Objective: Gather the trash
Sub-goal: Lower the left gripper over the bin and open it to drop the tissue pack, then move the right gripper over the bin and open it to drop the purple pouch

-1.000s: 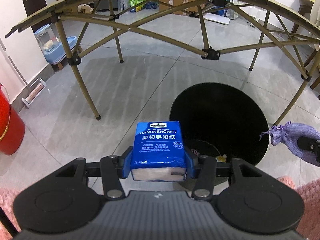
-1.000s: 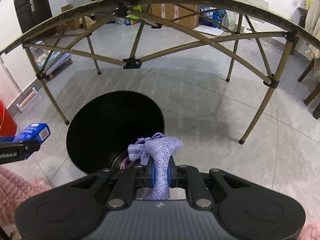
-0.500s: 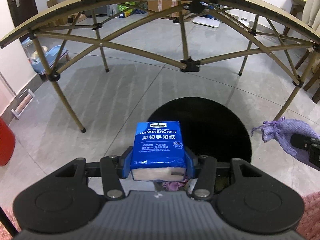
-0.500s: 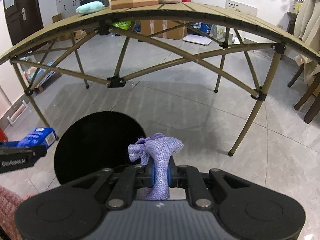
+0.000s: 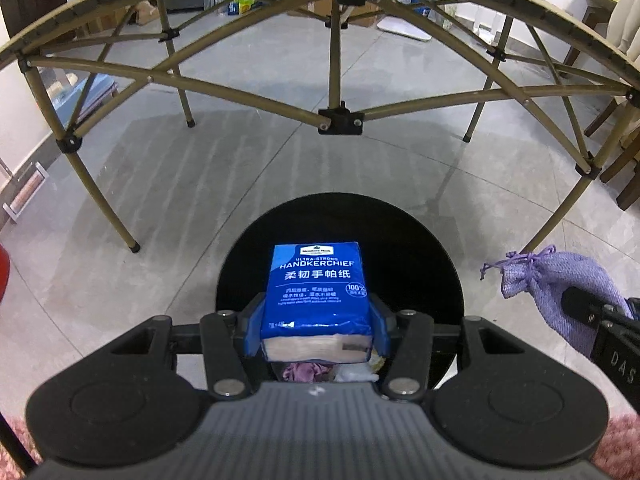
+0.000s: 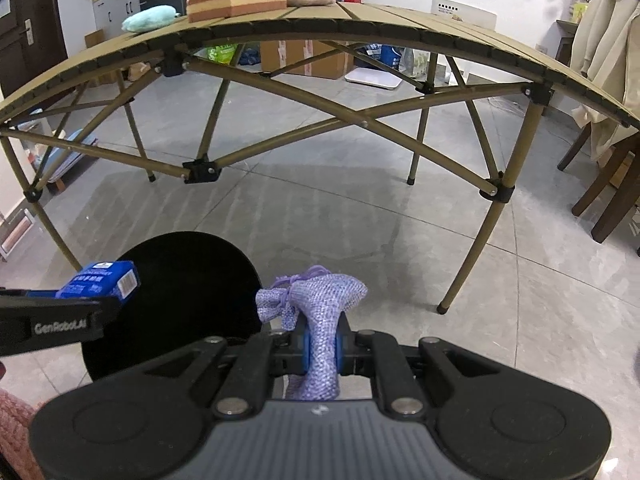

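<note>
Left wrist view: the left claw (image 5: pixel 316 320) grips a blue tissue pack (image 5: pixel 318 288) at centre frame, over the black bin (image 5: pixel 420 248). Right wrist view: the right claw (image 6: pixel 322 346) pinches a purple pouch (image 6: pixel 320 300) at lower centre, right of the bin (image 6: pixel 180 272); the desk (image 6: pixel 400 28) arches across the top.

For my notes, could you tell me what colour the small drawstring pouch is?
Light purple; the pouch shows best in the right wrist view.

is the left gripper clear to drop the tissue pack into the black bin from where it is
Probably yes. The left gripper holds the tissue pack right over the open black bin, with nothing between them. The right gripper, holding the purple pouch, sits off to the side.
</note>
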The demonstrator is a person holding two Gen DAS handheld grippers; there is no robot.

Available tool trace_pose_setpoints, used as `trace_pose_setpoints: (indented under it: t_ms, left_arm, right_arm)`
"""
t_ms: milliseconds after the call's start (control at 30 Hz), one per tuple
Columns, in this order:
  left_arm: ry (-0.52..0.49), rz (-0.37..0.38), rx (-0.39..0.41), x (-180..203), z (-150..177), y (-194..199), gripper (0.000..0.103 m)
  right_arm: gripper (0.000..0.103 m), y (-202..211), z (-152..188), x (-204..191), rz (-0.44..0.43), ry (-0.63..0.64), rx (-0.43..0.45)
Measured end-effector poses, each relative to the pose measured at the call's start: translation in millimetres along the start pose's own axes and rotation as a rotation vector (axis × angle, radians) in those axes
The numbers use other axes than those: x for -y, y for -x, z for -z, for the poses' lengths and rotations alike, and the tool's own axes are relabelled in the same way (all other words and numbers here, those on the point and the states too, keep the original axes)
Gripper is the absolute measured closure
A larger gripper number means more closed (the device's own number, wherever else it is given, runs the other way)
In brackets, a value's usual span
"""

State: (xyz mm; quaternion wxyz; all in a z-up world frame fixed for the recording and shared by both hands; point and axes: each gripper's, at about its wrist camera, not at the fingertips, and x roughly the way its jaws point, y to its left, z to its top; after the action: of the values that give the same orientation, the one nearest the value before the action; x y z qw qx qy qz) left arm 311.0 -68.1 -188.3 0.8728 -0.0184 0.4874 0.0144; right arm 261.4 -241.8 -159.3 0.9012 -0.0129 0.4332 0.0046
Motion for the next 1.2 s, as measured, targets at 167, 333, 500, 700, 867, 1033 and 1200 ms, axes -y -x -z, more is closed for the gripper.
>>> trace_pose_setpoints:
  t_ms: [167, 333, 500, 700, 867, 1033, 1200]
  left_arm:
    - [0.017, 0.009, -0.035, 2, -4, -6, 0.052]
    - [0.018, 0.026, -0.042, 2, -5, -6, 0.050]
    - [0.022, 0.036, 0.005, 1, -7, 3, 0.008]
    - [0.010, 0.038, 0.071, 3, -8, 15, 0.000]
    - [0.007, 0.040, 0.078, -2, -9, 18, 0.000]
    - [0.011, 0.058, 0.077, -10, -5, 25, 0.000]
    - [0.027, 0.054, 0.096, -25, -1, 36, 0.000]
  right_arm:
    - [0.092, -3, -1, 1, 0.014, 0.003, -0.007]
    - [0.092, -5, 0, 0, 0.016, 0.010, -0.014]
    - [0.092, -5, 0, -2, 0.016, 0.010, -0.013]
    - [0.092, -3, 0, -1, 0.011, 0.006, -0.009]
    - [0.092, -2, 2, 0, 0.003, 0.005, -0.004]
    - [0.092, -1, 2, 0, -0.006, 0.011, 0.002]
    - [0.092, 3, 2, -1, -0.010, 0.014, 0.013]
